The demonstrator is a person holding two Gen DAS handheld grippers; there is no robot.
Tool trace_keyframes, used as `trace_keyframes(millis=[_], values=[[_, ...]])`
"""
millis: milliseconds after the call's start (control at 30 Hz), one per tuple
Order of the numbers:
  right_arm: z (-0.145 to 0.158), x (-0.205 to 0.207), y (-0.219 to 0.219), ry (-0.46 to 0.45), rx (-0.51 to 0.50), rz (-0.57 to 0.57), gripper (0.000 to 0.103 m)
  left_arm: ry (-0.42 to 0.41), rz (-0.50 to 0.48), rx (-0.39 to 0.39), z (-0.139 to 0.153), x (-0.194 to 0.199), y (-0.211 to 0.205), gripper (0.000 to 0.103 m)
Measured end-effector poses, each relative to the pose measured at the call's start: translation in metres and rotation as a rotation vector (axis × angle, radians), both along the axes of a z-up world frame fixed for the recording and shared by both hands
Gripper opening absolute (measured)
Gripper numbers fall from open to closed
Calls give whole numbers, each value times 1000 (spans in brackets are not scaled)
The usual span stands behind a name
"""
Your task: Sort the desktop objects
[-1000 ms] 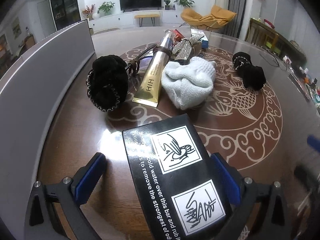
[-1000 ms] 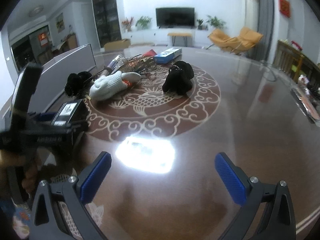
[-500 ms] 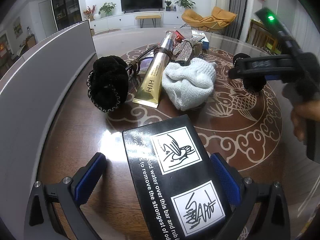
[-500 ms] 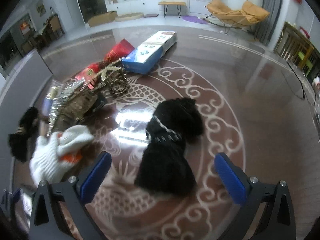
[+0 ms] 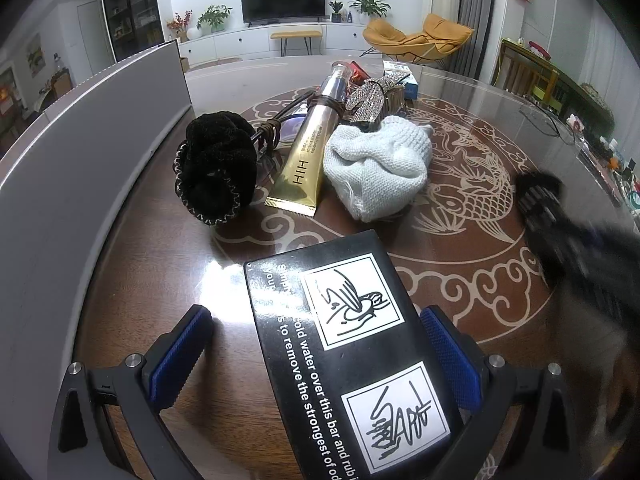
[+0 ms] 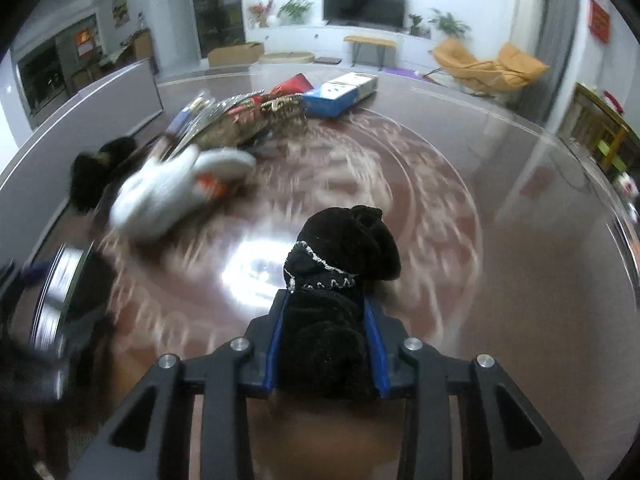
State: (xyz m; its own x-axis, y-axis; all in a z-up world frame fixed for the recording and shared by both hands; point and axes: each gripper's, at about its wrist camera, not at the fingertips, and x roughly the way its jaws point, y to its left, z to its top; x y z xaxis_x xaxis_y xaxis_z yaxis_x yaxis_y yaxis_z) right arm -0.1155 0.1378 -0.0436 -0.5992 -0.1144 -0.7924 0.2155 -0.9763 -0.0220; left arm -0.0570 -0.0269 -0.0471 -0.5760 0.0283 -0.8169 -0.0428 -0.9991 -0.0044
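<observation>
The black velvet pouch (image 6: 340,280), near the middle of the worktop (image 6: 520,240), is squeezed between the closing right tongs (image 6: 326,344). It should be lifted slowly. The left tongs (image 5: 316,356) are open around a black box (image 5: 352,360).

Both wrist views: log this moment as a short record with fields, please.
surface: round brown table with fish motif
left tool: open, astride the black box, one pad clear of it
right tool: closing, pads pressing the black pouch
unsorted pile: second black pouch, gold tube, white knit glove, blue box
image quality: right wrist view motion-blurred
</observation>
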Motion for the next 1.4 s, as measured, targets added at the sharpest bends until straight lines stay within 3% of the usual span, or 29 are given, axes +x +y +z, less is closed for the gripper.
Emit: trace_keyframes(millis=[167, 267, 333, 367, 1400], values=[[4, 32, 6, 21, -16, -65, 44, 0, 2, -1, 0, 0, 0, 103], [4, 21, 0, 6, -13, -67, 71, 0, 3, -2, 0, 3, -2, 103], [0, 22, -3, -19, -6, -78, 99, 0, 4, -1, 1, 3, -3, 103], [-2, 19, -3, -32, -7, -82, 102, 0, 3, -1, 1, 2, -3, 103], [-3, 16, -2, -33, -1, -84, 103, 1, 5, -1, 1, 3, -1, 103]])
